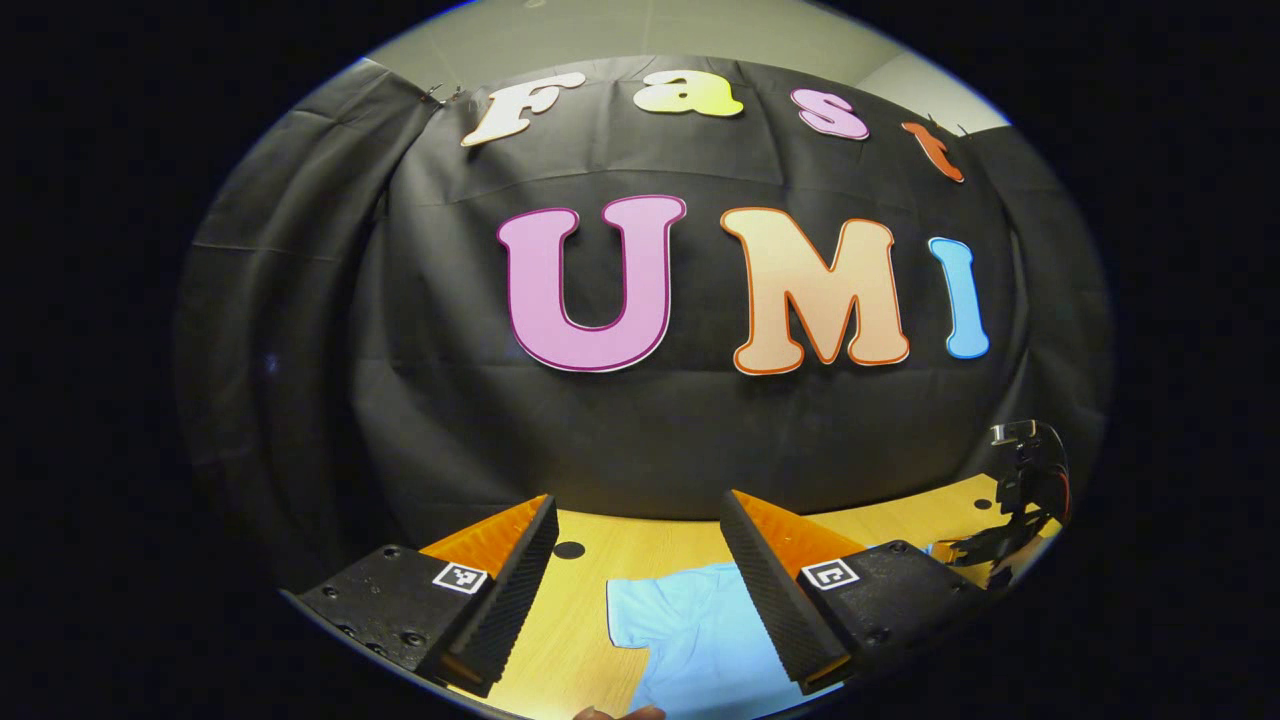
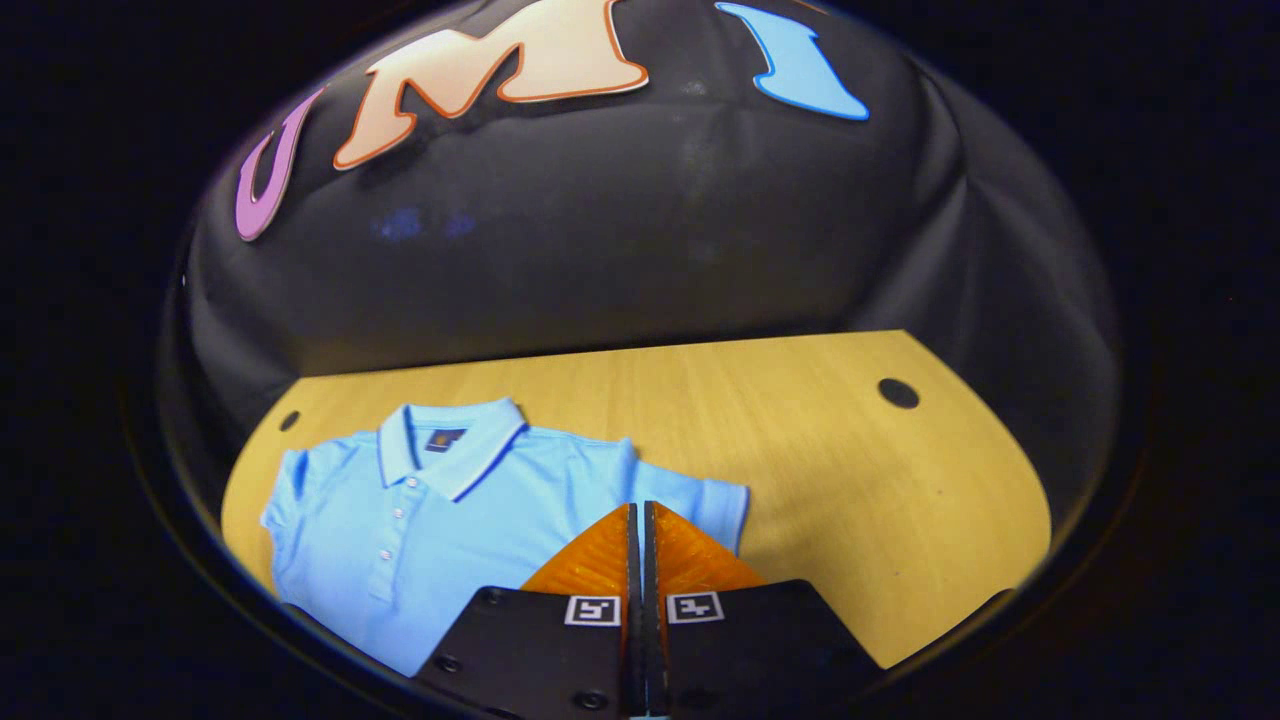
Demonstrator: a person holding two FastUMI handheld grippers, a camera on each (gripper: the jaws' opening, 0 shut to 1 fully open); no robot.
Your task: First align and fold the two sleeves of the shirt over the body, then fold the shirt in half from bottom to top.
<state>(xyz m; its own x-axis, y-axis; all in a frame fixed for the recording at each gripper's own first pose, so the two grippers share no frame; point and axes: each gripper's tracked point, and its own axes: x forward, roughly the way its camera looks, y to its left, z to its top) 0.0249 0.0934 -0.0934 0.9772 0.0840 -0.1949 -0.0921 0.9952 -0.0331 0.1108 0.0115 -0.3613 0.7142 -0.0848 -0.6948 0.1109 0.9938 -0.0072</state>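
In the left gripper view, the left gripper point(image 1: 640, 525) has its jaws spread wide with nothing between them, held above the wooden surface point(image 1: 590, 620). Between the two fingers, toward 6 o'clock, lies part of the light blue shirt point(image 1: 700, 640), one short sleeve point(image 1: 635, 610) pointing toward 9 o'clock. A round dark hole point(image 1: 569, 549) in the surface sits just beyond the sleeve, near the left finger. At the very bottom edge a fingertip of the person's hand point(image 1: 620, 713) peeks in. Out at 4 o'clock, well apart from the left gripper, the right gripper point(image 1: 1010, 530) shows as a dark frame above the surface; whether it is closed cannot be told from here.

In the right gripper view, the shirt point(image 2: 420, 530) lies flat and face up on the surface point(image 2: 850, 480), collar point(image 2: 450, 445) toward 12 o'clock, buttoned placket running down toward 6 o'clock. Both sleeves are spread outward, unfolded. The right gripper point(image 2: 640, 515) has its jaws pressed together, the tips over the shirt near the sleeve point(image 2: 715, 505) at the shirt's 3 o'clock side; whether any cloth is pinched cannot be told. A second hole point(image 2: 898, 392) lies at 2 o'clock, well apart from the shirt.
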